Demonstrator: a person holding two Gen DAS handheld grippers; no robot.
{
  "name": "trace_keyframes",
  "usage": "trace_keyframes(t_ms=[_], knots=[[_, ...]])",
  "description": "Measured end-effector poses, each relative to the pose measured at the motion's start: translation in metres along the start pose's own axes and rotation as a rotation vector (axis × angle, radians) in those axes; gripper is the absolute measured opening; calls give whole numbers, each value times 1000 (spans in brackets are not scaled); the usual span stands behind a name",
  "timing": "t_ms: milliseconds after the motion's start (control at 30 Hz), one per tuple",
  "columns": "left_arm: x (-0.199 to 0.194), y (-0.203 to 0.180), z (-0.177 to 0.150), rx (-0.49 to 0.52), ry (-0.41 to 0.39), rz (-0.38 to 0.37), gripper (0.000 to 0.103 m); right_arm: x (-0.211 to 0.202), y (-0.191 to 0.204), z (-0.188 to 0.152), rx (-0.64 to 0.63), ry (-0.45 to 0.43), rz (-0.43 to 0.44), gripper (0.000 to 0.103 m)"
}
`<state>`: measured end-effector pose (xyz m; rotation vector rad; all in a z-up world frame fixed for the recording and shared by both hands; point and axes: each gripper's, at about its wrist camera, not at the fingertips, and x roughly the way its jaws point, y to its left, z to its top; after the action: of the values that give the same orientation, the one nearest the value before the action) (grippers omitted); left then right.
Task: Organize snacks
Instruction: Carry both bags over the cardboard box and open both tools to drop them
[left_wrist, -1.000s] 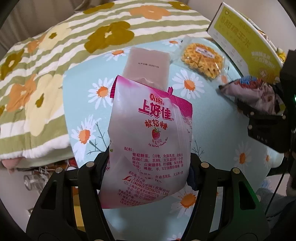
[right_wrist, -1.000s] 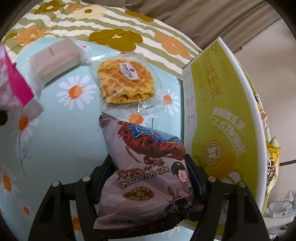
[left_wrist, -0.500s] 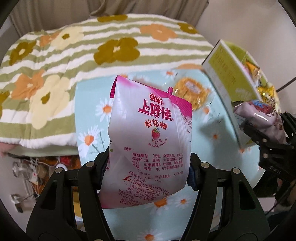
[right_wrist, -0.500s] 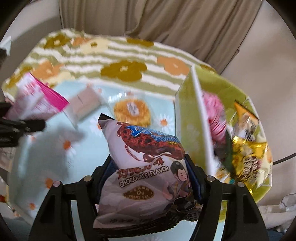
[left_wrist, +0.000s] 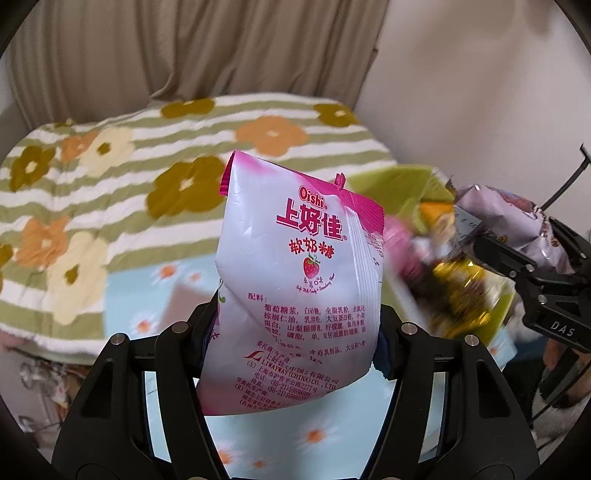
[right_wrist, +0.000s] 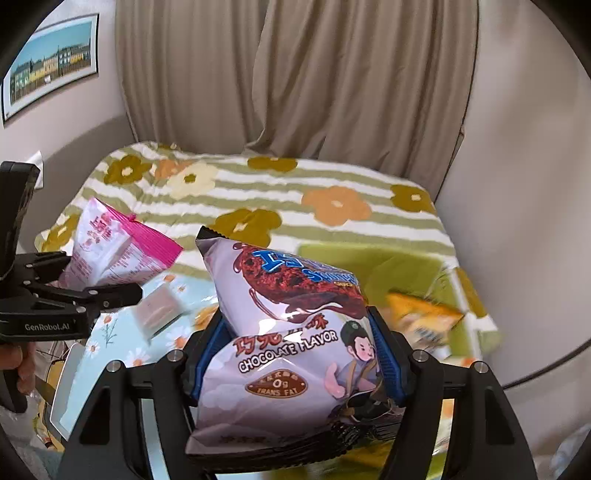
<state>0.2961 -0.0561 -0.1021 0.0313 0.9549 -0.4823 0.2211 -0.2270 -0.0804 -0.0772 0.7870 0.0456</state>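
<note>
Beige pleated fabric curtain (right_wrist: 295, 85) hanging across the back, reaching down behind a green-and-white striped quilted blanket with orange, mustard and cream flowers (left_wrist: 122, 184). Light-blue cloth printed with white-and-orange daisies (left_wrist: 140, 295) spread in front of and just beside the blanket's near edge. Framed landscape picture of a blue sky over a row of buildings (right_wrist: 51, 61) mounted on the plain pale wall (left_wrist: 480, 92) at upper left of the right wrist view. Thin black cable (left_wrist: 569, 181) running across the wall at far right.
</note>
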Motion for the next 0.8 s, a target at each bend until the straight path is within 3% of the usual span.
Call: trace_keyframes(t_ms=[333,667,767,800], knots=[[61,-107,49,-61,17,-69,61,15,-105,22,-1,-10,45,66],[122,-142,66,-102,121,-79,61,48,-151,20,75,37,83,66],[133,-146,65,-94,152,-67,74,56,-159,18,100,56,83,66],[134,-145,64,-88,157,-60,93,59,-160,19,104,60,85,66]])
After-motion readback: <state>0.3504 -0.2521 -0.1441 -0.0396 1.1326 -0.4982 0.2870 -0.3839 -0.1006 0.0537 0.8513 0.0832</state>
